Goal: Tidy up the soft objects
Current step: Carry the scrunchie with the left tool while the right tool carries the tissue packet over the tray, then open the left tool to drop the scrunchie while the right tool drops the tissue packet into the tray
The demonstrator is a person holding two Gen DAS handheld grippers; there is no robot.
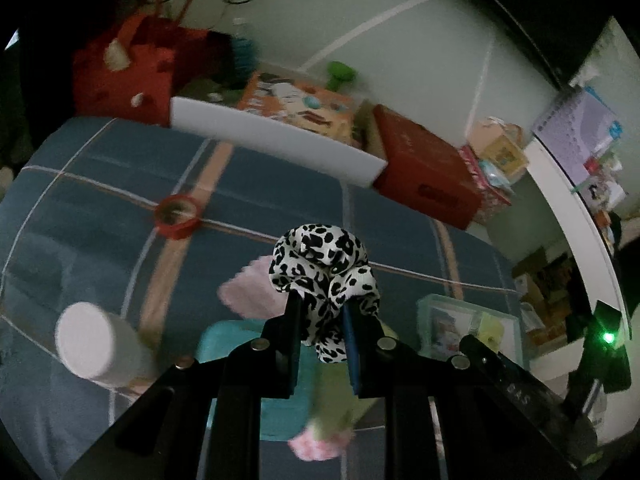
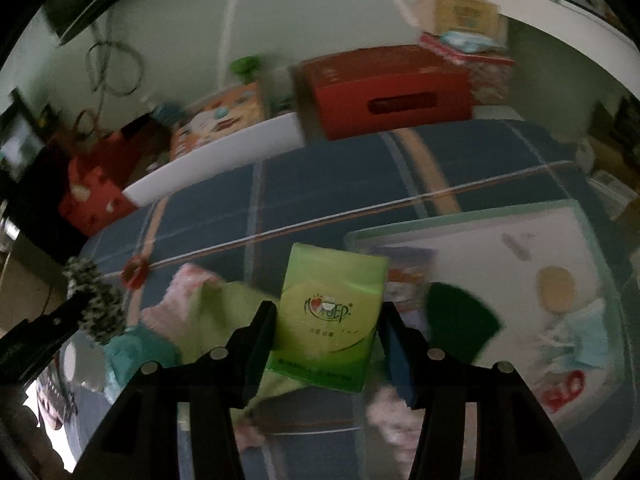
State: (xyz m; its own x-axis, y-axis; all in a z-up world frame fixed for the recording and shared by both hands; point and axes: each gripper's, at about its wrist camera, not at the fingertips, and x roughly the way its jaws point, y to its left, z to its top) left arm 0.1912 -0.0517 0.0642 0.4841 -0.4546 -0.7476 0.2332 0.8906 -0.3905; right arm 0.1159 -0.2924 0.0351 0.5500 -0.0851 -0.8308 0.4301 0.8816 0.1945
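Left claw point(image 1: 320, 312) pinched a black-and-white spotted scrunchie point(image 1: 324, 268), its two fingers pressed on the lower folds while the bulk of the fabric bunched up beyond the tips. Right claw point(image 2: 326, 336) clamped a green tissue pack point(image 2: 332, 316) between both fingers, roughly halfway spread, the pack standing upright w/ its printed face to the camera.

Both items hung above a bed w/ a blue plaid blanket point(image 1: 100, 184). A clear plastic bin point(image 2: 568, 216) sat just right of the tissue pack in the right wrist view, a dark green item and other soft-looking things inside, blurred. Loose cloths, pink point(image 1: 252, 288), teal and light green, lay on the blanket beneath the claws. A small red ring point(image 1: 176, 214) sat farther up the blanket; a white cylinder point(image 1: 96, 344) lay nearer, to the left.

Probable step: carrying both items toward the bin. Doing it well likely means holding the grips steady, since the scrunchie is caught only by its lower folds and could slip, then bringing each item fully over the bin's rim before letting go, the tissue pack first as it was nearer. Motion blur softened background detail: red boxes point(image 2: 384, 88), a white board.
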